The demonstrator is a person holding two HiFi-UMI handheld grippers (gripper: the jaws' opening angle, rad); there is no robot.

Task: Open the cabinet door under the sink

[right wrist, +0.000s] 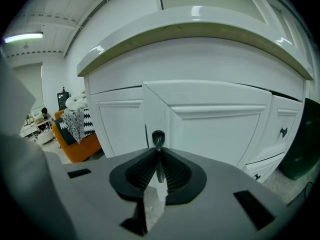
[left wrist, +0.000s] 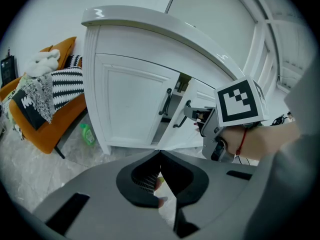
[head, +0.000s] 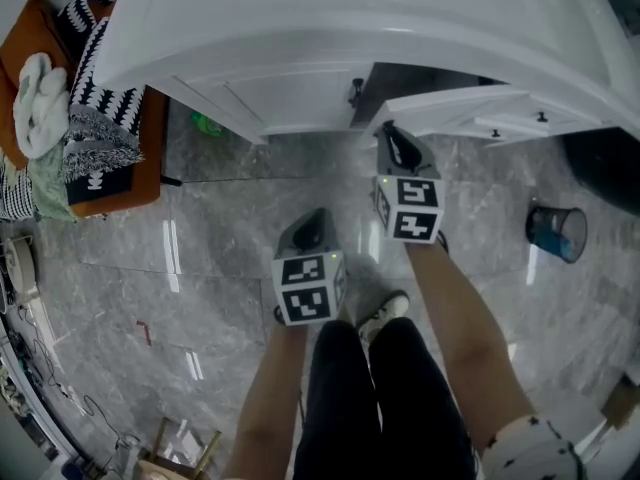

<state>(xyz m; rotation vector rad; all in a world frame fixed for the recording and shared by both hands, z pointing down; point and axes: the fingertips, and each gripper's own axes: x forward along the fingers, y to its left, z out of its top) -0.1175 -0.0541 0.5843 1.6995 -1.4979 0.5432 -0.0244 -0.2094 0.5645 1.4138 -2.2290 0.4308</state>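
The white cabinet [head: 290, 93] under the sink has two doors with black handles. Its right door [head: 450, 108] stands partly swung out, leaving a dark gap beside the left door [left wrist: 131, 104], which is closed. My right gripper [head: 391, 136] is shut on the right door's handle [right wrist: 158, 138]; in the right gripper view the jaws [right wrist: 159, 156] pinch that black bar. From the left gripper view I see the right gripper [left wrist: 199, 116] at the handle [left wrist: 181, 115]. My left gripper [head: 312, 224] hangs lower, above the floor, shut on nothing [left wrist: 160, 174].
An orange bench [head: 150, 158] piled with striped cushions and clothes stands at the left. A green bottle [head: 207, 124] lies on the floor by the cabinet's left corner. A blue cup-like bin [head: 556, 232] sits at the right. The person's legs and feet [head: 385, 313] are below the grippers.
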